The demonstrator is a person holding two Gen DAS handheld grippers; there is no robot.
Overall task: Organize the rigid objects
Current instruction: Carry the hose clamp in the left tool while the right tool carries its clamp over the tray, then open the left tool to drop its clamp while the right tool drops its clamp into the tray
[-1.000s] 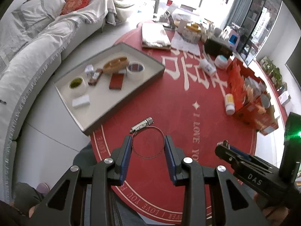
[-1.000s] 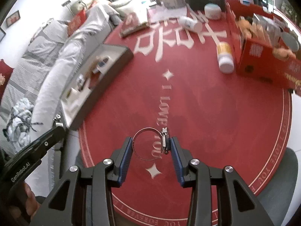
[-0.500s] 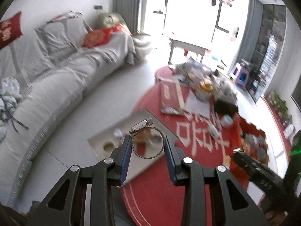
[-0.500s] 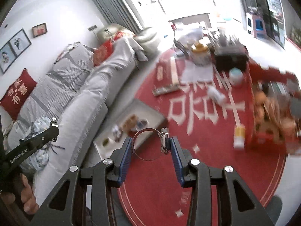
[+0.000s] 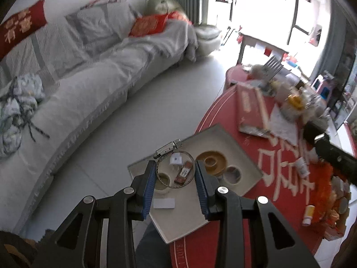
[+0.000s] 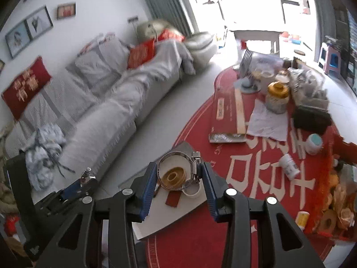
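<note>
My left gripper is shut on a metal hose clamp, a thin steel ring with a screw housing on top, held in the air above the grey tray. My right gripper is shut on a second hose clamp, also held high over the tray. The tray holds a yellow tape roll, a white tape roll, a brown bar, a small cup and a white block. The left gripper also shows at the lower left of the right wrist view.
The tray sits at the left edge of a round red table. Further on the table are a flat red box, papers, a gold-lidded jar, bottles and a red carton. A grey sofa runs along the left.
Both grippers have risen from the red tabletop with their hose clamps and swung left, so they now hang over the tray.
</note>
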